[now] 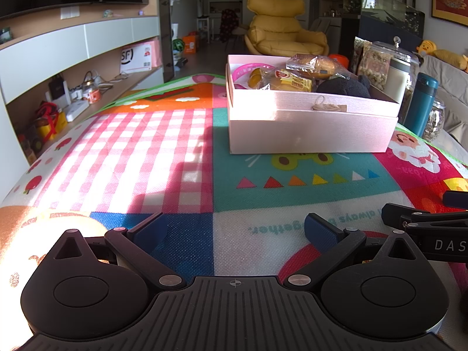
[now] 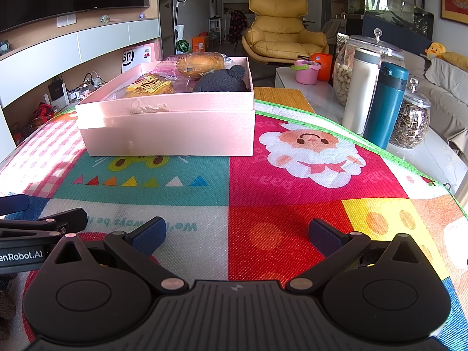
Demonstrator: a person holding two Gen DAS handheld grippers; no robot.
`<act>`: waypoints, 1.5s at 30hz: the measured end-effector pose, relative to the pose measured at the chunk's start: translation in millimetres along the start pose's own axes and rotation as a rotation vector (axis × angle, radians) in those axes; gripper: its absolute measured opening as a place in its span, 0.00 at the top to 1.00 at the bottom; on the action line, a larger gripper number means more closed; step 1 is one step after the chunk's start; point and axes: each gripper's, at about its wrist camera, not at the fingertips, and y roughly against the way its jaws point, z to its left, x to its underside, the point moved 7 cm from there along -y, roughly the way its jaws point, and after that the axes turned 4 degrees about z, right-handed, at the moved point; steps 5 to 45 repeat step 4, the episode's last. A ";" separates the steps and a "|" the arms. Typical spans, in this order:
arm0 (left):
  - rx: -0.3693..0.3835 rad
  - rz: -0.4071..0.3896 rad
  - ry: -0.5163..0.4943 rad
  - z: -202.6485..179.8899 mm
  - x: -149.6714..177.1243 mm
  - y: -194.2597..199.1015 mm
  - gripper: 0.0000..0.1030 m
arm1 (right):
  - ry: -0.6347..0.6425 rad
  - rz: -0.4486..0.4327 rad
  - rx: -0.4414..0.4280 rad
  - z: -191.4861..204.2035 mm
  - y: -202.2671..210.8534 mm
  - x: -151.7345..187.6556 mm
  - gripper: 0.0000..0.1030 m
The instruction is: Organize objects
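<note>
Both my grippers hang spread and empty over the play mat, facing the pink box.

From my left wrist, the left gripper (image 1: 235,231) has its fingers wide apart; the pink box (image 1: 310,122) sits at one o'clock on the play mat (image 1: 146,146), long axis running left-right, stuffed with wrapped buns (image 1: 292,83). From my right wrist, the right gripper (image 2: 237,232) is equally spread; the box lies at eleven o'clock, a teal flask (image 2: 386,105) at two o'clock.
</note>
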 end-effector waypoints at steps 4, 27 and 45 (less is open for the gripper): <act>0.002 0.000 0.002 -0.3 0.1 -0.3 0.00 | 0.000 0.000 0.000 0.0 0.0 0.0 0.00; 0.002 0.000 0.002 -0.3 0.1 -0.3 0.00 | 0.000 0.000 0.000 0.0 0.0 0.0 0.00; 0.002 0.000 0.002 -0.3 0.1 -0.3 0.00 | 0.000 0.000 0.000 0.0 0.0 0.0 0.00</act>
